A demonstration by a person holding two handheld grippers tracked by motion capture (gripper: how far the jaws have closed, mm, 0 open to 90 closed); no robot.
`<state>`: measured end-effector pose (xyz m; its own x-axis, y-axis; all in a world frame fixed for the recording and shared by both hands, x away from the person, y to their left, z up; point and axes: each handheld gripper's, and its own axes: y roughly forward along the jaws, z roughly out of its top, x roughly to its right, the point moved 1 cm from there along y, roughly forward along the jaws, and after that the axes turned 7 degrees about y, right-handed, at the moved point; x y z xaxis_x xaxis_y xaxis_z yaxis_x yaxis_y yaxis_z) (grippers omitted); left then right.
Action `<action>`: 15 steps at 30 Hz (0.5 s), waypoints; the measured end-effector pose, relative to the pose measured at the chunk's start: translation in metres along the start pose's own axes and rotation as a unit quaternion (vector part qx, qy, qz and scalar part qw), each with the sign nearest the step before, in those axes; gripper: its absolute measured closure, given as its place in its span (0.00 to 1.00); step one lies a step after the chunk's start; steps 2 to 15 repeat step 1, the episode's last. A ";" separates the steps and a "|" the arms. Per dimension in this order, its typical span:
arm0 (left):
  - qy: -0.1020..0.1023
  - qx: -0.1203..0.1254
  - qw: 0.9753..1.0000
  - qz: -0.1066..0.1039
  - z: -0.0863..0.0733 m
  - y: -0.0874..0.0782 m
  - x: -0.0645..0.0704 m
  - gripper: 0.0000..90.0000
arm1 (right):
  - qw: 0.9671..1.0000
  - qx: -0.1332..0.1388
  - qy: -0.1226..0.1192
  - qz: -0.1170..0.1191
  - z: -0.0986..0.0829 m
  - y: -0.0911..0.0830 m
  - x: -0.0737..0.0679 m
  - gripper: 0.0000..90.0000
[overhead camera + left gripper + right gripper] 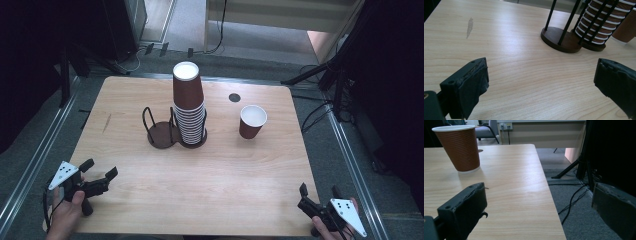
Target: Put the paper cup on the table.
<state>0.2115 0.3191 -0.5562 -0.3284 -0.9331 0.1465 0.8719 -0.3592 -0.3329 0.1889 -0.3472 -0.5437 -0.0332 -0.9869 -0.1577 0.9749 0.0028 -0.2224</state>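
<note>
1. Left gripper (100, 170) sits at the table's (125, 210) near-left corner, jaws spread wide, nothing between them. In the left gripper view only bare wood lies between its pads (472, 85).
2. Right gripper (317, 195) is at the near-right corner, jaws also wide apart and empty. One jaw hangs past the table's right edge, over the floor (579, 220).
3. Loose cup (252, 121) stands upright, mouth up, right of centre toward the far edge, alone and well apart from both grippers. It is the nearest thing to the right gripper, so probably the next target.
4. Cup stack (189, 105) is upside down in the right ring of the holder (162, 135) at table centre. The left ring is empty.
5. Risk: the cup is thin paper. A hard squeeze would likely crush or ovalise the wall, and then it would not nest on the stack.
6. Risk: a low or one-sided approach could push the cup over or slide it toward the far edge, since it is light and nothing braces it.
7. Risk: the stack is tall and leans slightly. A bump from a jaw or a carried cup could topple it or drag the holder.
8. Risk: the cup is mouth up and the stack mouth down, so a flip is needed. A loose grip during the turn may drop it.
</note>
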 end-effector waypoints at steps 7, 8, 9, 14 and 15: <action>0.000 0.000 1.000 0.000 0.000 0.000 0.000 0.00 | 1.000 0.000 0.002 0.000 0.000 0.000 0.001 0.00; 0.000 0.000 1.000 0.000 0.000 0.000 0.000 0.00 | 1.000 0.000 0.002 0.000 0.000 0.000 0.001 0.00; 0.000 0.000 1.000 0.000 0.000 0.000 0.000 0.00 | 1.000 0.000 0.002 0.000 0.000 0.000 0.001 0.00; 0.000 0.000 1.000 0.000 0.000 0.000 0.000 0.00 | 1.000 0.000 0.002 0.000 0.000 0.000 0.001 0.00; 0.000 0.000 1.000 0.000 0.000 0.000 0.000 0.00 | 1.000 0.000 0.002 0.000 0.000 0.000 0.001 0.00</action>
